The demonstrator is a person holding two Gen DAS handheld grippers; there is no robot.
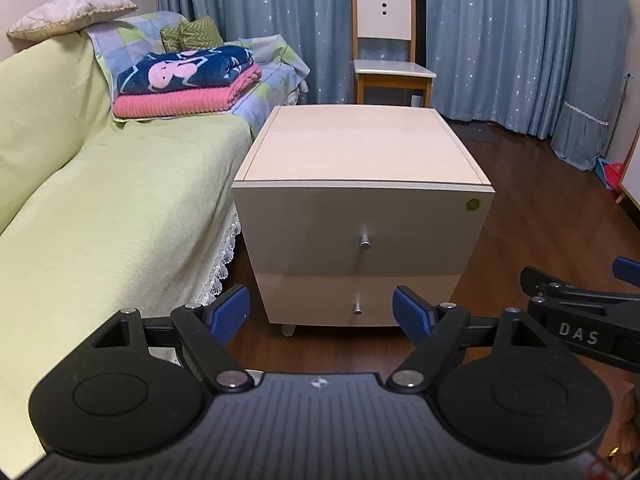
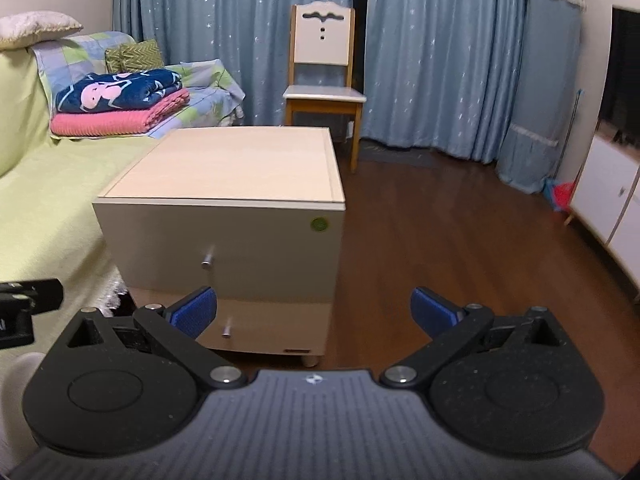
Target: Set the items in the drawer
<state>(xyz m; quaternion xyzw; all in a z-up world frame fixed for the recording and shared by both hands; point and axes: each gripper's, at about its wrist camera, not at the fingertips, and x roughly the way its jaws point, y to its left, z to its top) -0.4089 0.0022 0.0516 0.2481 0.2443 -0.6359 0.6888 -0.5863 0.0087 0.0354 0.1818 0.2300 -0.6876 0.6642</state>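
Ahead of the left wrist camera, a pale two-drawer cabinet [image 1: 362, 216] stands on the dark wood floor [image 1: 540, 216], just beside a sofa under a green cover [image 1: 100, 200]. Both drawers, upper [image 1: 362, 232] and lower [image 1: 356, 300], are closed, each with a metal knob. The left claw [image 1: 321, 312] is spread wide and empty, clear of the cabinet. Folded blankets [image 1: 188, 80] lie on the sofa; a chair [image 1: 390, 44] stands before blue curtains [image 1: 500, 40].

From the right wrist camera, the cabinet [image 2: 224, 216] sits left of centre, its bare top [image 2: 232, 168] holding nothing. The right claw [image 2: 314, 312] also gapes empty, its left blue pad [image 2: 194, 312] overlapping the lower drawer front [image 2: 256, 328].
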